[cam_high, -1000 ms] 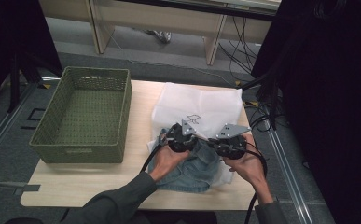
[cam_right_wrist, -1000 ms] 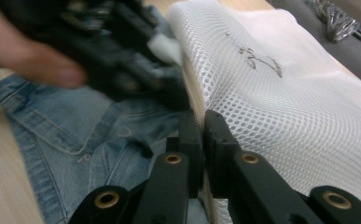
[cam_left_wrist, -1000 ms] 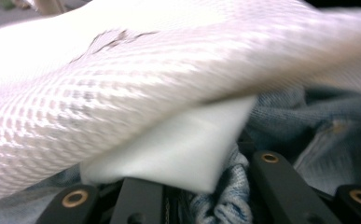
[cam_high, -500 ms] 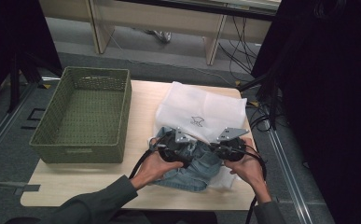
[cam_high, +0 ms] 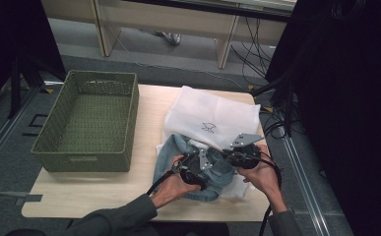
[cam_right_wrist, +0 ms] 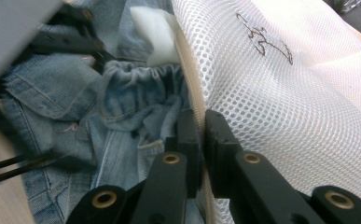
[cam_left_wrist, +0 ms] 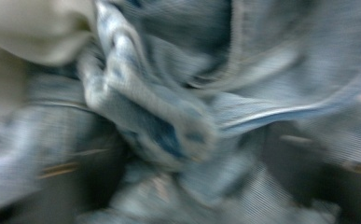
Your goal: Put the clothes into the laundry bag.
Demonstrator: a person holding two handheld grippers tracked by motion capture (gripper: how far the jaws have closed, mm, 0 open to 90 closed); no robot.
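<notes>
1. You work at a pale wooden table [cam_high: 99, 196] standing on a grey floor; a light wooden frame with trailing cables stands at the far side, and dark screens close in the left and right.
2. A green woven basket [cam_high: 87, 128] sits on the left half of the table, well apart from your hands.
3. A white mesh laundry bag [cam_high: 212, 115] with a small dark drawing lies on the right half, reaching toward the far edge.
4. The denim garment [cam_high: 178, 152] lies bunched at the bag's near edge, partly under your hands and touching the mesh.
5. Your right gripper [cam_right_wrist: 200, 135] has its 2 jaws pressed together on the bag's cream zip edge [cam_right_wrist: 187, 70], with denim folds just to its left in the right gripper view.
6. Your left gripper [cam_high: 194, 169] is down in the denim, which lies in blurred folds close ahead in the left gripper view. Its jaws have just been closing after springing wide; the blur leaves it unclear whether they pinch cloth, so I cannot tell their state.
7. Against 1 second ago, your left hand [cam_high: 171, 187] has come nearer to you and lower, and sits more to the left on the garment.
8. Your right hand [cam_high: 262, 172] is where it was, the grip on the bag unchanged.
9. The basket and the bag lie as before.
</notes>
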